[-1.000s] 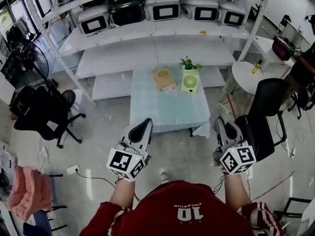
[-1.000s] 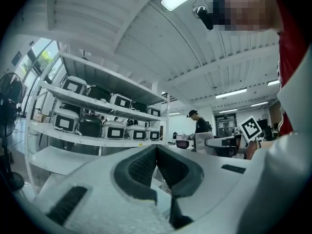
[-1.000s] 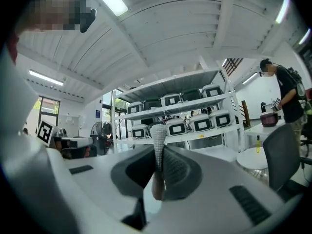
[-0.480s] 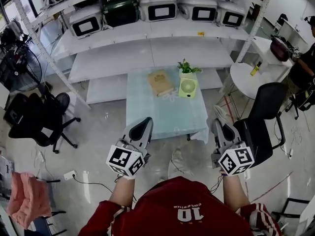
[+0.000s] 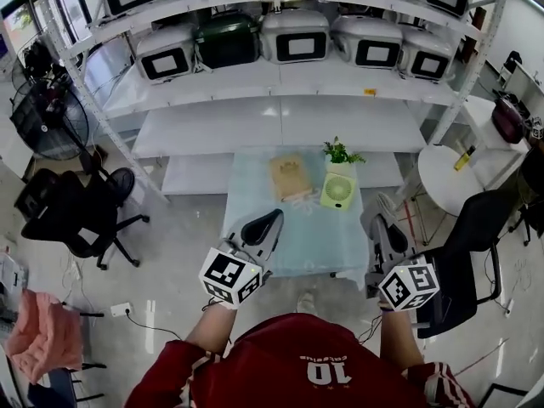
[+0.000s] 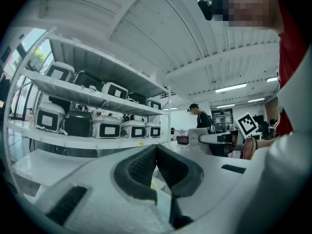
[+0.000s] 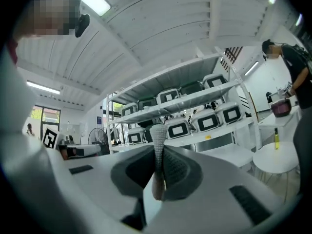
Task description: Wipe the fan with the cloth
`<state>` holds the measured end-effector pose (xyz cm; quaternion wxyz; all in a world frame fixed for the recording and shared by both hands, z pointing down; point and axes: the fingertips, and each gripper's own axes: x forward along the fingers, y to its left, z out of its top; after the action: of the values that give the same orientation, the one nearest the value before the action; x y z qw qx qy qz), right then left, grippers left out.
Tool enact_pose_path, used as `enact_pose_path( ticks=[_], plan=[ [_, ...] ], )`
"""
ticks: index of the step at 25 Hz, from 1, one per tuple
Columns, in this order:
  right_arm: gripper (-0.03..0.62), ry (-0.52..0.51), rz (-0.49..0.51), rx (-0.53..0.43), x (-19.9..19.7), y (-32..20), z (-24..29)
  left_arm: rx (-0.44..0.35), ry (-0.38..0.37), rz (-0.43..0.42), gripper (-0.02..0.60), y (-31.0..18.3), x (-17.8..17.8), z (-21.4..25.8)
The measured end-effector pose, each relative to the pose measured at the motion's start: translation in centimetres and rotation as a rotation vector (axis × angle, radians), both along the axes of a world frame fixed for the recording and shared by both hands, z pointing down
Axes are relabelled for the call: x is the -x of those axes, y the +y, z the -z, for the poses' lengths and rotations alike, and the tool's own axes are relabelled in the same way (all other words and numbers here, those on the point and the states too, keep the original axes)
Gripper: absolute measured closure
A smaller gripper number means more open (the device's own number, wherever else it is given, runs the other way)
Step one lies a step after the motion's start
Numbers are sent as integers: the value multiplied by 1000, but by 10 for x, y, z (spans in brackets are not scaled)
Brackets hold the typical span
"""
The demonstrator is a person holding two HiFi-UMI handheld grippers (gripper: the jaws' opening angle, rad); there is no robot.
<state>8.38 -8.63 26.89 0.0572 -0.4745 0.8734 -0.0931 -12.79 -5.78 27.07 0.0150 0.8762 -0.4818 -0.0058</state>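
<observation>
Shelving room, pale low table [image 5: 319,232]: nearer than half a second ago, grippers now overlapping its near edge. Left gripper [image 5: 269,221], right gripper [image 5: 376,226]: jaws pressed together, nothing held. Green fan [image 5: 337,191]: table's far right, upright, grille facing the person. Tan cloth [image 5: 289,177] just beside it.

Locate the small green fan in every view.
Head view: the fan on the table, right of centre, just below the plant.
Left gripper view: not identifiable.
Right gripper view: not in it.
Shared landmark: the white shelf rack of appliances, in all three views.
</observation>
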Motion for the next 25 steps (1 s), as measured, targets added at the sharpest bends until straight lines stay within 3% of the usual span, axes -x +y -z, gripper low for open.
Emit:
enact_pose_path(
  ticks=[7, 10, 16, 21, 25],
  plan=[
    [574, -34, 39, 41, -5, -86, -19, 36, -33, 30, 581, -83, -20, -18],
    [574, -24, 52, 62, -8, -117, -34, 59, -14, 31, 581, -113, -28, -31],
    [574, -36, 83, 166, -2, -157, -92, 70, -40, 4, 581, -143, -47, -62],
    [574, -21, 88, 216, 13, -177, -134, 115, 20, -24, 581, -164, -46, -90],
    [574, 3, 83, 254, 23, -193, -170, 149, 25, -19, 581, -181, -38, -113]
  ],
)
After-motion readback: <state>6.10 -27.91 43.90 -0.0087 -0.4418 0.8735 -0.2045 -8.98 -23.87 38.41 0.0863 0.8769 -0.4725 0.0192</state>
